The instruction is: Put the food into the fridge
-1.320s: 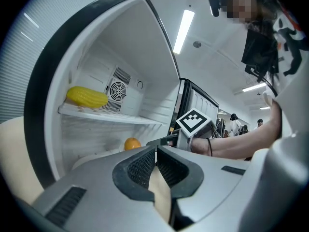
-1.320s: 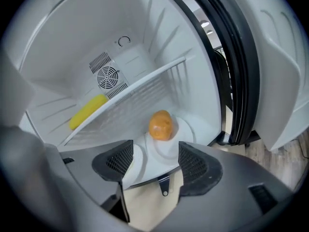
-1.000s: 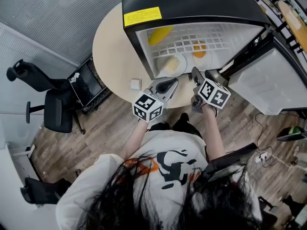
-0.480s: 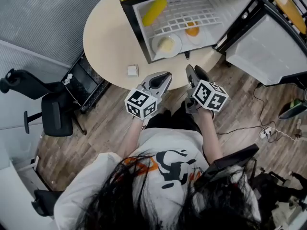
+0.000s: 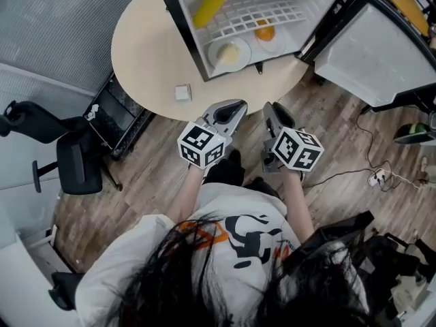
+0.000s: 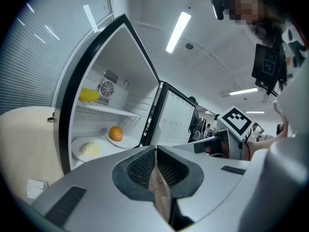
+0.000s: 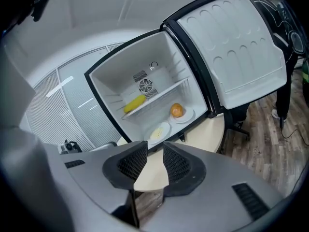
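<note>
The small fridge [image 5: 178,16] stands open on the round beige table [image 5: 143,53]. Inside, a yellow corn cob [image 5: 208,7] lies on the wire shelf. Below it sit a plate of pale food [image 5: 229,53] and an orange on a plate [image 5: 265,31]. Both grippers hang over the wooden floor, short of the table's edge and pointing at the fridge. My left gripper [image 5: 228,114] is shut and empty, its pads meeting [image 6: 155,161]. My right gripper [image 5: 272,118] is closing with a narrow gap [image 7: 154,161] and nothing between its jaws. The right gripper view also shows the corn cob [image 7: 133,102] and the orange [image 7: 177,110].
The fridge door [image 5: 381,53] swings wide to the right. A small white object [image 5: 182,92] lies on the table near its front edge. A black office chair [image 5: 75,162] and a black cart [image 5: 112,114] stand at the left. Cables [image 5: 378,177] trail on the floor at the right.
Both grippers have drawn back from the fridge mouth, off the table's edge and over the floor. The right gripper's jaws have narrowed. The food in the fridge has not moved.
</note>
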Demonstrator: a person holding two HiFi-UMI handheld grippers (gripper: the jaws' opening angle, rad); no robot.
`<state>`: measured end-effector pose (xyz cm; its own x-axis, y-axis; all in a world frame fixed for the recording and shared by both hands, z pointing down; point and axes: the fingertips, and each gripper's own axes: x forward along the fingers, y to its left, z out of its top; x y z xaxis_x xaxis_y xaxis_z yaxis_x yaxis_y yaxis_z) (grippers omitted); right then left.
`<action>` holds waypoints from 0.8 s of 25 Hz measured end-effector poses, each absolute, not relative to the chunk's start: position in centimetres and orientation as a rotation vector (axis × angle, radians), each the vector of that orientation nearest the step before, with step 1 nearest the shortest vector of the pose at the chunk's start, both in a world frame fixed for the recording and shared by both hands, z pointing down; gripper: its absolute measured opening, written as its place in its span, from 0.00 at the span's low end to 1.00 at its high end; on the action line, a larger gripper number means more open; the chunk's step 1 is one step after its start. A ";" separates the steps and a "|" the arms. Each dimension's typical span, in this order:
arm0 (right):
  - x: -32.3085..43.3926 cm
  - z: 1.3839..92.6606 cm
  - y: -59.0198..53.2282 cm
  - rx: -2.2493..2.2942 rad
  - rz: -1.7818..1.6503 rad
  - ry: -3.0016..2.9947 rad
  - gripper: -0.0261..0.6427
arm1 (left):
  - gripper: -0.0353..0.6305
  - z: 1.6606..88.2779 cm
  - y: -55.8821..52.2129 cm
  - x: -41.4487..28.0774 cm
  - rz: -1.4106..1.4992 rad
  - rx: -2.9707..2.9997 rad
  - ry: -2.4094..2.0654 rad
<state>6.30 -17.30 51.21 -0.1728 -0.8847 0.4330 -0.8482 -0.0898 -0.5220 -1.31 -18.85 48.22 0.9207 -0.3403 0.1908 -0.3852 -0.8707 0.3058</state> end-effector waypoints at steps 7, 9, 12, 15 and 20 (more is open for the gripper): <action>7.5 50.3 -13.3 -1.974 -1.095 2.102 0.18 | 0.07 45.8 -15.1 0.4 0.150 2.783 -0.527; 7.8 49.9 -11.9 -1.968 -1.080 2.112 0.18 | 0.07 45.6 -13.4 0.8 0.153 2.790 -0.527; 8.2 49.4 -9.5 -1.953 -1.063 2.128 0.17 | 0.07 45.6 -10.4 1.3 0.160 2.788 -0.532; 8.6 48.7 -7.0 -1.937 -1.046 2.145 0.16 | 0.07 45.3 -7.4 1.8 0.160 2.789 -0.544; 8.4 48.5 -2.3 -1.897 -1.044 2.194 0.16 | 0.07 45.4 -2.2 2.0 0.179 2.793 -0.574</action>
<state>8.35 -2.35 48.52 -0.2413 -0.8952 0.3746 -0.8553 0.0138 -0.5179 1.99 -2.19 45.38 0.9130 -0.3676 0.1767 -0.4028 -0.8805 0.2499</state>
